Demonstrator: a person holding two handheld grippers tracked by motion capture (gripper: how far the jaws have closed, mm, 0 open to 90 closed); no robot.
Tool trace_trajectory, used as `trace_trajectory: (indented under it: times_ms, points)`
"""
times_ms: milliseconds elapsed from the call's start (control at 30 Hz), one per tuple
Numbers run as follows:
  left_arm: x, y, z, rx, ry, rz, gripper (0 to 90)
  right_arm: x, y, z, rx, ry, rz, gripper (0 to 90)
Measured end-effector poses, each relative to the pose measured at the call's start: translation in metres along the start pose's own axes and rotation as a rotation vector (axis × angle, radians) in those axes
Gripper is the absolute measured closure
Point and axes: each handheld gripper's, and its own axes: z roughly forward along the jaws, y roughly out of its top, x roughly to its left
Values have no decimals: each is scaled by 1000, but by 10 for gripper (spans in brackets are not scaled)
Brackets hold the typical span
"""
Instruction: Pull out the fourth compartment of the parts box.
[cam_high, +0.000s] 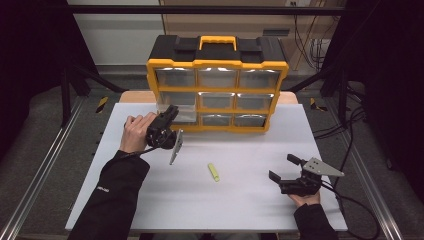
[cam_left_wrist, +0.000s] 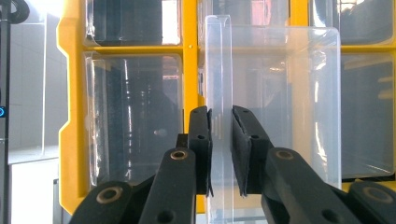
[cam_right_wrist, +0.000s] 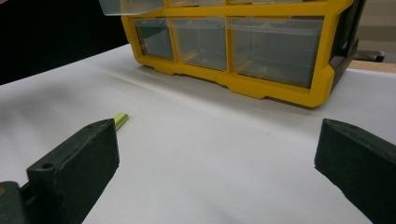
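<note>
Your left tool pinches the front wall of a clear drawer pulled partway from the yellow organizer. Your right tool rests wide open, empty, on the tabletop, near a green stick.

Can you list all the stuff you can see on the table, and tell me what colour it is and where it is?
Drawer box: one, yellow frame with a black top and a yellow handle, at the back middle of the table; nine see-through drawers.
Pulled-out drawer: one, clear, middle row on the left, sticking out of the box.
Small stick: one, yellow-green, lying flat in the middle of the table.
Table: one, white top.
Left gripper: one, black, at the pulled-out drawer, its jaws on either side of the drawer's front wall with a thin gap showing.
Right gripper: one, black, near the front right of the table, jaws wide apart, holding nothing.
Hands and sleeves: two, black sleeves, coming in from the bottom.
</note>
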Motion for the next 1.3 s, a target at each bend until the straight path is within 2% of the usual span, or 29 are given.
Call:
trace_trajectory:
  times_ms: [200, 267, 867, 1200, 1300]
  points:
    - [-1, 0, -2, -4, 1, -9, 783, 0, 0, 0, 1, 0, 0, 4]
    - [-1, 1, -3, -3, 3, 0, 783, 0, 0, 0, -2, 1, 0, 4]
    - [-3, 3, -14, -12, 9, -5, 784, 1, 0, 0, -3, -1, -3, 5]
    - [-4, 3, -18, -14, 17, 8, 784, 0, 0, 0, -1, 0, -4, 5]
    - [-5, 3, -20, -17, 16, -4, 784, 0, 0, 0, 1, 0, -3, 4]
